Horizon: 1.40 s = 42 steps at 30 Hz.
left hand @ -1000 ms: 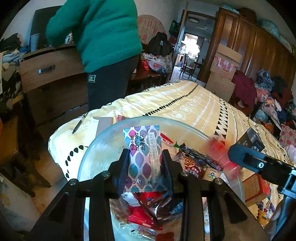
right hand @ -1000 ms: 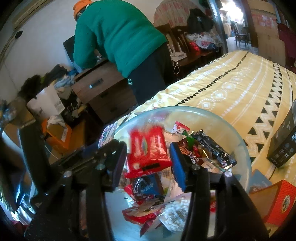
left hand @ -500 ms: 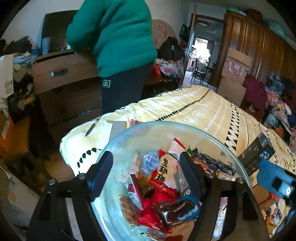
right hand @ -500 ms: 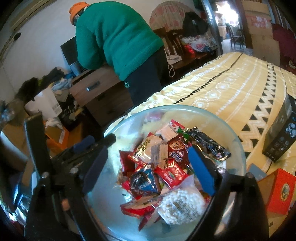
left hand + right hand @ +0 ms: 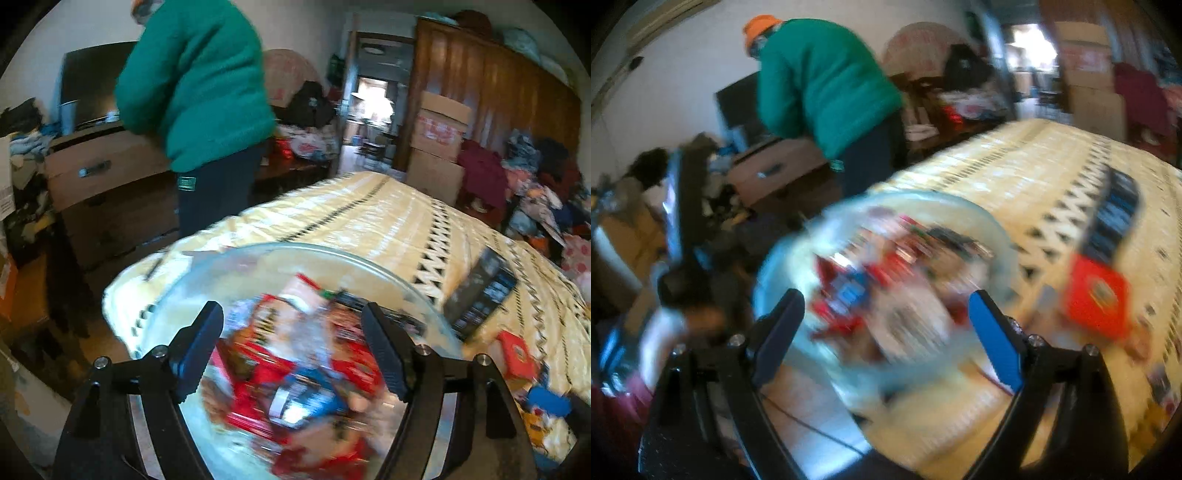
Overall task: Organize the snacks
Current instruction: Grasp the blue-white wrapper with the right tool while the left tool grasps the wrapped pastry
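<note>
A large clear glass bowl [image 5: 332, 251] sits at the near corner of the bed, heaped with snack packets [image 5: 295, 369] in red, blue and white wrappers. My left gripper [image 5: 291, 310] hangs above the bowl, open, with nothing between its fingers. The right wrist view is heavily blurred. It shows the same bowl [image 5: 923, 195] and snacks [image 5: 879, 273] beyond my right gripper [image 5: 886, 295], which is open and holds nothing. A red box [image 5: 1097, 295] and a black box [image 5: 1115, 218] lie on the bed to the right of the bowl.
A person in a green top [image 5: 199, 81] bends over a wooden dresser [image 5: 103, 173] beyond the bed's corner. The yellow patterned bedcover [image 5: 369, 214] stretches away to the right. Cardboard boxes [image 5: 439, 147], a wardrobe and piles of clothes line the far side.
Both grippers opened and let go of their packets, a patterned one on the left and a red one on the right, which now lie in the bowl. Both pulled back, the right one fast.
</note>
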Each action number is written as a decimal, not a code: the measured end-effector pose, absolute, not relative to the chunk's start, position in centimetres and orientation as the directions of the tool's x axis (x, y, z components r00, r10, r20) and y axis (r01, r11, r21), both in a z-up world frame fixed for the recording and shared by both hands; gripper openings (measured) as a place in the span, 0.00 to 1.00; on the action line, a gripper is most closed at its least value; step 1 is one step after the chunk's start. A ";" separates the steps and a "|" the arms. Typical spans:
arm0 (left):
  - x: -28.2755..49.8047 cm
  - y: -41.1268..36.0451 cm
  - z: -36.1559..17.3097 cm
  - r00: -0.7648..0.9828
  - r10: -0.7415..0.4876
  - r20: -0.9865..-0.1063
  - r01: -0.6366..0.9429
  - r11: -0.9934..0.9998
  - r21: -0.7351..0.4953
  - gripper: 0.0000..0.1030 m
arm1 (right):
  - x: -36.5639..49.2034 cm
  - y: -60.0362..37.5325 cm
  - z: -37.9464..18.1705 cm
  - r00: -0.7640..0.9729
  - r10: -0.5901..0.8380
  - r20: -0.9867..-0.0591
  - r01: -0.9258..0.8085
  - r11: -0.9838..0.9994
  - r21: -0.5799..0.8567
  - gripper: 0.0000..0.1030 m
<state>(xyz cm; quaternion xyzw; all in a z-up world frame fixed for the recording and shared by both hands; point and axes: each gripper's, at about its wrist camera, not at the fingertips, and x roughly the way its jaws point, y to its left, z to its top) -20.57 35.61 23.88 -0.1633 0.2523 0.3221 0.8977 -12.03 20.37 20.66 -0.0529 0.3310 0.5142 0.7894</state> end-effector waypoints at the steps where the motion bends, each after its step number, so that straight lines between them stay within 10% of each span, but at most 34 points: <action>1: -20.1 34.6 23.9 0.682 0.471 -0.559 -0.637 0.759 -0.137 0.76 | -11.6 18.2 19.3 0.274 0.756 -0.595 -0.819 0.508 0.268 0.88; 13: -11.7 15.3 24.1 0.808 0.056 -0.587 -0.129 0.988 -0.084 0.76 | -0.1 -3.3 7.1 0.429 0.462 -0.776 -0.466 0.849 0.248 0.76; 25: -5.2 5.7 17.9 0.663 -0.158 -0.732 0.040 0.984 -0.175 0.76 | 14.0 -2.2 1.1 0.288 0.242 -0.927 -0.695 0.719 -0.029 0.72; 27: -4.3 5.1 16.8 0.641 -0.160 -0.751 0.035 0.983 -0.179 0.76 | 14.0 -2.6 0.8 0.284 0.269 -0.920 -0.697 0.717 -0.005 0.68; 29: -3.8 4.6 15.8 0.630 -0.158 -0.760 0.029 0.983 -0.180 0.76 | 13.9 -3.2 1.3 0.296 0.307 -0.905 -0.689 0.724 0.020 0.44; 42: 7.3 4.9 9.0 0.648 -0.110 -0.753 -0.111 0.965 -0.237 0.76 | 4.9 -13.7 8.8 0.546 0.459 -0.701 -0.408 0.876 0.257 0.43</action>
